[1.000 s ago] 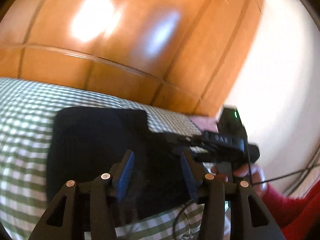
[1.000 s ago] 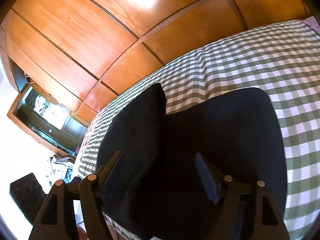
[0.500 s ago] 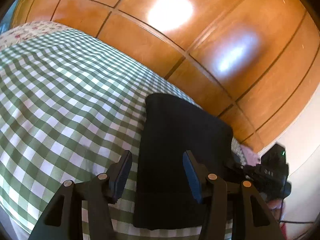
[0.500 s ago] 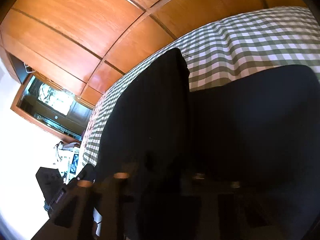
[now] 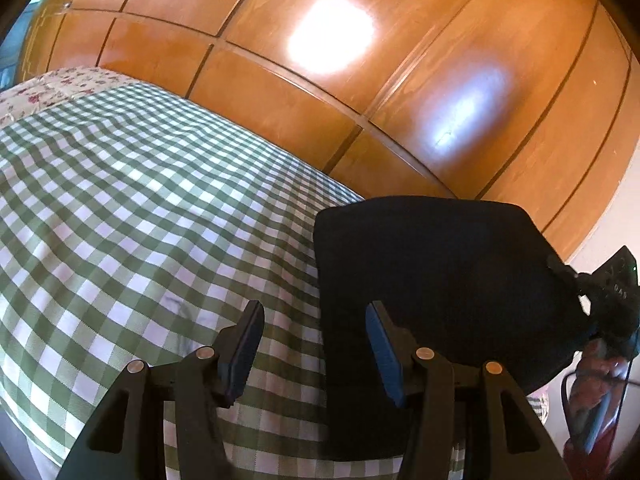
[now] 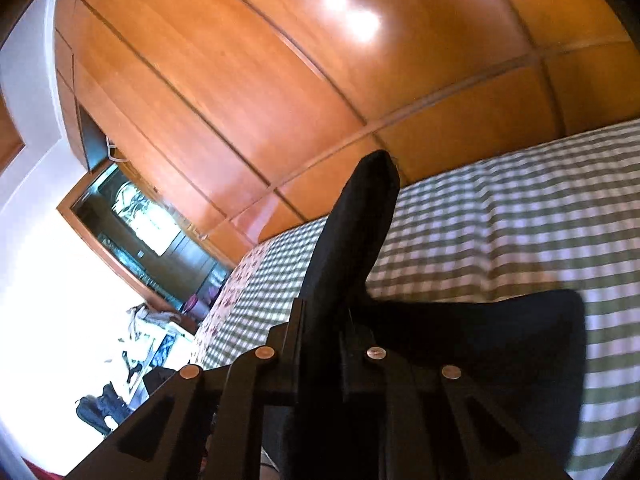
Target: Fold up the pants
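Note:
The black pants [image 5: 440, 280] lie folded on the green-and-white checked bed cover [image 5: 120, 220], near its front right corner. My left gripper [image 5: 314, 344] is open and empty, held over the left edge of the pants. My right gripper [image 6: 320, 328] is shut on the pants [image 6: 352, 240] and lifts one edge of them, so a flap stands up above the bed. The rest of the pants [image 6: 500, 344] lies flat to the right. The right gripper [image 5: 612, 300] also shows at the right edge of the left wrist view.
A wooden panelled wardrobe [image 5: 360, 80] stands just behind the bed. A floral sheet [image 5: 48, 88] shows at the bed's far left end. A dark cabinet [image 6: 136, 220] and clutter on the floor [image 6: 140, 340] lie beyond the bed's end in the right wrist view.
My right gripper has closed on the edge of the pants and raised it. My left gripper has drawn back and swung left off the pants, staying open.

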Available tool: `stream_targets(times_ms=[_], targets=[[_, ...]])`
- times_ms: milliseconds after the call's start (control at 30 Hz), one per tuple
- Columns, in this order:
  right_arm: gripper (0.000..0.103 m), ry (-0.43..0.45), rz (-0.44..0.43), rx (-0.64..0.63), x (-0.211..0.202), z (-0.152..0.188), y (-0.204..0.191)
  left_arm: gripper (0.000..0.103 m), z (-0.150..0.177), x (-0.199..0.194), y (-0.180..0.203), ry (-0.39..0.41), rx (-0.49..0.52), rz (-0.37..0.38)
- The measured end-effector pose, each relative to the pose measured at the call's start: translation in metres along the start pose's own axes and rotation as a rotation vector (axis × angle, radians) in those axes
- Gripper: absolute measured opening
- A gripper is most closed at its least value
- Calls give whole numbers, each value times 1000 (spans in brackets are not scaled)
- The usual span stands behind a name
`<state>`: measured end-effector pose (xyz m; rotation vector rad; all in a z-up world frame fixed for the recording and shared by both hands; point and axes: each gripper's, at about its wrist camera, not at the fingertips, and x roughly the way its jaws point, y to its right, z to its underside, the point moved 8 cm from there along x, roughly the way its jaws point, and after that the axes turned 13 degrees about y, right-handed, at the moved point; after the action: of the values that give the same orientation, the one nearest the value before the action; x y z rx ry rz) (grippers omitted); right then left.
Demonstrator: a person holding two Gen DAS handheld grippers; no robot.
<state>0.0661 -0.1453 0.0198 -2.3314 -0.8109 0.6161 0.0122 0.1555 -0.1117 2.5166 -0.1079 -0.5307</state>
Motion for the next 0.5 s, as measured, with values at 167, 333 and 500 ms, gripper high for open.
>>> stream_targets(times_ms=[167, 333, 500], targets=[[14, 26, 90, 51, -27, -2, 40, 54, 9, 4, 13, -24, 33, 22], [14, -9, 170, 163, -40, 21, 90, 54, 26, 11, 33, -74, 54, 72], [14, -39, 279, 113, -44, 44, 125, 55, 47, 20, 48, -114, 115, 72]])
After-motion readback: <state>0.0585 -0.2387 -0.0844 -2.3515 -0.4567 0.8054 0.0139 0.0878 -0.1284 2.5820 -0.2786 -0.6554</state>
